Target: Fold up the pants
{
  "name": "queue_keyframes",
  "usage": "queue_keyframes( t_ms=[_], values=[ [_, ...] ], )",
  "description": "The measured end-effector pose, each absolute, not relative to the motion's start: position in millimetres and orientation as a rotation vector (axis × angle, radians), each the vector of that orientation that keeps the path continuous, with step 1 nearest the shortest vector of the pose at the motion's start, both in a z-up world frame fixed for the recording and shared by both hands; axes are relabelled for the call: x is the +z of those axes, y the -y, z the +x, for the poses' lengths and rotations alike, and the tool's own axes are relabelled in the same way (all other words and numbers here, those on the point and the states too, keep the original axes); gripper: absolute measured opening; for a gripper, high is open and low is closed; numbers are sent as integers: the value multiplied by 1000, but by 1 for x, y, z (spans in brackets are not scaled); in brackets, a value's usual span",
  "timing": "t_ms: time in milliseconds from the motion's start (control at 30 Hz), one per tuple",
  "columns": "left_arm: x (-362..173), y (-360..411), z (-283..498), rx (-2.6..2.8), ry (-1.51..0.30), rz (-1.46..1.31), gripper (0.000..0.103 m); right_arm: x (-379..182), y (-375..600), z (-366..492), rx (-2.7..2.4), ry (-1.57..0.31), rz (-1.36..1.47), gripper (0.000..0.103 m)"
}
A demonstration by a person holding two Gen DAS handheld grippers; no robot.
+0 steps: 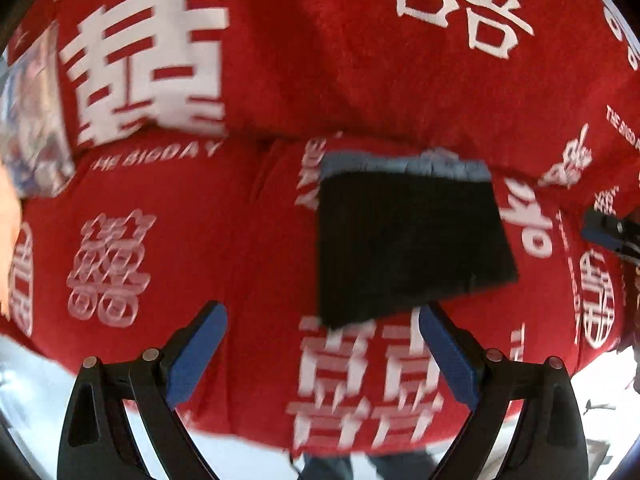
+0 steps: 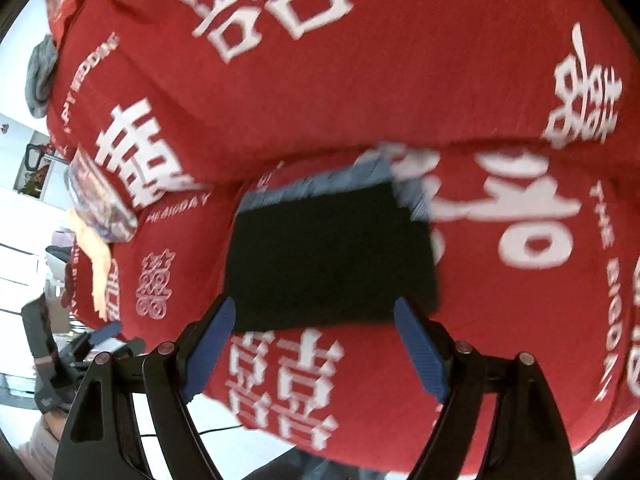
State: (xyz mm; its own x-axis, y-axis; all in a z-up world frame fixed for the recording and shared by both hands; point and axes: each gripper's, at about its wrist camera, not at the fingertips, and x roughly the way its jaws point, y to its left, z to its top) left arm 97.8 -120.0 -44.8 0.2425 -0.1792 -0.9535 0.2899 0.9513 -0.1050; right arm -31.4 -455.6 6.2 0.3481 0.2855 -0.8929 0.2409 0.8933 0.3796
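Left wrist view: the left gripper (image 1: 323, 344) hangs over a bed covered by a red quilt (image 1: 248, 208) printed with white characters. Its jaws stand wide apart with nothing between them. One folded pair of black pants (image 1: 408, 248) lies flat on the quilt, just beyond the right blue pad, not touched by it. A folded blue-grey garment (image 1: 400, 162) peeks out from under the far edge of the pants. At the left edge sit a patterned pillow or cushion (image 1: 36, 120), blurred, and a pale orange cloth (image 1: 8, 240). At the right edge a second blue-padded gripper tip shows, the right gripper (image 1: 604, 234), clear of the pants. Nothing lies between the jaws and the pants.

Right wrist view: the right gripper (image 2: 316, 344) has its jaws spread wide and empty; the near edge of the pants (image 2: 332, 260) lies just past the two pad tips, between them, whether touching cannot be told through the blur. The blue-grey garment (image 2: 320, 184) sits beneath the far edge. One patterned cushion (image 2: 100, 200) and one orange cloth (image 2: 94, 264) lie on the quilt (image 2: 400, 80) at left; a grey cloth (image 2: 40, 76) hangs at the far left edge. The left gripper (image 2: 100, 334) is low at left.
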Motion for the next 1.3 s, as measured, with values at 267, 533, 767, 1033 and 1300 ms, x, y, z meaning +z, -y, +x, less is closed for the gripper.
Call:
queue_keyframes(
  t_ms=[267,533,767,1033,1300],
  values=[
    [-131,156,164,-234,-1430,58,97,-73,493,-4,38,-1374,559,85],
    [-165,163,165,-225,-1503,97,97,-132,515,-9,38,-1474,621,85],
    [-173,167,169,-202,-1522,104,97,-143,526,-4,44,-1487,656,85],
    [-176,171,172,-200,-1539,104,97,-152,521,6,85,-1503,677,85],
    [-179,164,181,-296,-1538,11,97,-159,520,12,126,-1518,688,85]
  ],
)
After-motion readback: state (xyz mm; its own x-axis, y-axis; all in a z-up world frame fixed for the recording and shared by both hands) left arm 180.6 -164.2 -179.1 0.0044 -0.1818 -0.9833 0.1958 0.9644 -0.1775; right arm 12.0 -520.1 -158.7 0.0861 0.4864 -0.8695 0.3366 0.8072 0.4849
